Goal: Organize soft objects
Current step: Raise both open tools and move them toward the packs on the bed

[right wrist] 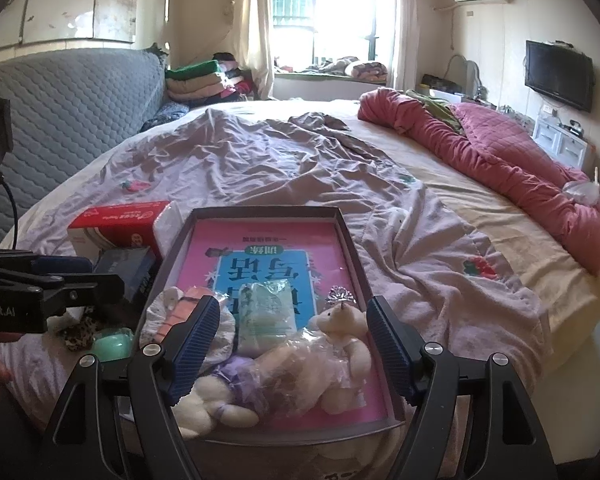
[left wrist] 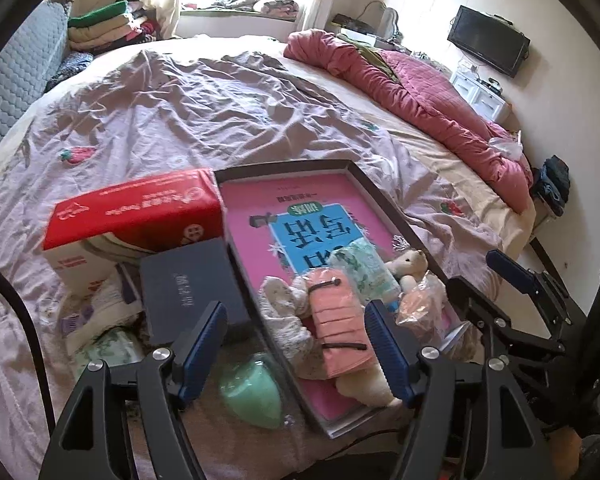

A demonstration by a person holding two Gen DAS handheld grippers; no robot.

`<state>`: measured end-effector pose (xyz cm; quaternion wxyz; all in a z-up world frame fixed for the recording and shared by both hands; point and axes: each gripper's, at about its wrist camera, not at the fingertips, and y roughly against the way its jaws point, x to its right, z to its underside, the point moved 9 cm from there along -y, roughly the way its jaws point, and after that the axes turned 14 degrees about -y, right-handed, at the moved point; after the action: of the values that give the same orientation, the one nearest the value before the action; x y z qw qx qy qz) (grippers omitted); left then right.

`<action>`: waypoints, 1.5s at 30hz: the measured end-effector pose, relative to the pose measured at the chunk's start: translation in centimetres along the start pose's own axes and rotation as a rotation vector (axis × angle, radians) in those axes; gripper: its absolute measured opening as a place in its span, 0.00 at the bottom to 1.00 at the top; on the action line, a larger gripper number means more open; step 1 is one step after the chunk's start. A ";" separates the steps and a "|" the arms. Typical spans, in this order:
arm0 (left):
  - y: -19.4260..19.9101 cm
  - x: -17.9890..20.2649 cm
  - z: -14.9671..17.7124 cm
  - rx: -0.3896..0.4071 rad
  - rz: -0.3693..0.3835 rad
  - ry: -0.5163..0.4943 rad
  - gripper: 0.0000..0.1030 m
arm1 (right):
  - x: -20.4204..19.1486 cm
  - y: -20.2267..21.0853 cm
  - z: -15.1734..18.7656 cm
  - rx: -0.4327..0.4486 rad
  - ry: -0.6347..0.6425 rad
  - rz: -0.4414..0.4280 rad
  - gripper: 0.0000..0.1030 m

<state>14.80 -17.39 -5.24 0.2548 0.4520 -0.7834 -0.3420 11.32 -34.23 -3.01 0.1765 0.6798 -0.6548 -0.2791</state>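
A: Starting at the left edge of the bed (left wrist: pixel 188 112): a red tissue box (left wrist: pixel 136 208) lies on the rumpled lilac sheet, a dark blue box (left wrist: pixel 192 284) just beside it toward the near edge.

B: And a green egg-shaped thing (left wrist: pixel 252 392) sits on the sheet between that blue box and the tray.

A: The left gripper (left wrist: pixel 296 348) hangs over that spot, jaws spread wide, nothing between the pads. One finger sits above the blue box, the other above the tray's near left corner.

B: Moving right, the grey tray (right wrist: pixel 352 248) holds a pink book (right wrist: pixel 260 248) flat on its floor.

A: The soft things crowd the tray's near end: a speckled cloth (left wrist: pixel 284 320), a salmon pink bundle (left wrist: pixel 336 320) tied with black bands, a pale green packet (right wrist: pixel 264 316), a small teddy bear (right wrist: pixel 340 320) and a plush toy wrapped in clear plastic (right wrist: pixel 260 380).

B: The right gripper (right wrist: pixel 292 344) hovers above that pile, jaws apart and empty. The pads press on nothing.

A: Far right, a rose quilt (right wrist: pixel 500 160) is heaped along the bed's edge.
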 end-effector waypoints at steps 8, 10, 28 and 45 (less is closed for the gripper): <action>1.6 -2.3 0.2 0.014 -0.043 0.024 0.69 | -1.7 1.3 -0.8 0.028 0.014 -0.039 0.75; 2.2 -3.1 0.3 0.021 -0.045 0.042 0.69 | -2.0 1.6 -1.1 0.035 0.015 -0.046 0.75; 7.6 -10.6 1.9 0.058 -0.161 0.187 0.69 | -8.3 4.2 -1.5 0.059 0.064 -0.195 0.75; 9.7 -16.3 5.2 0.039 -0.218 0.305 0.69 | -17.1 5.2 2.4 -0.012 0.216 -0.349 0.75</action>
<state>13.48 1.99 -2.56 0.3233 0.5856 -0.6885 -0.2800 5.94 -17.41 0.79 0.1989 0.8079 -0.5026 -0.2348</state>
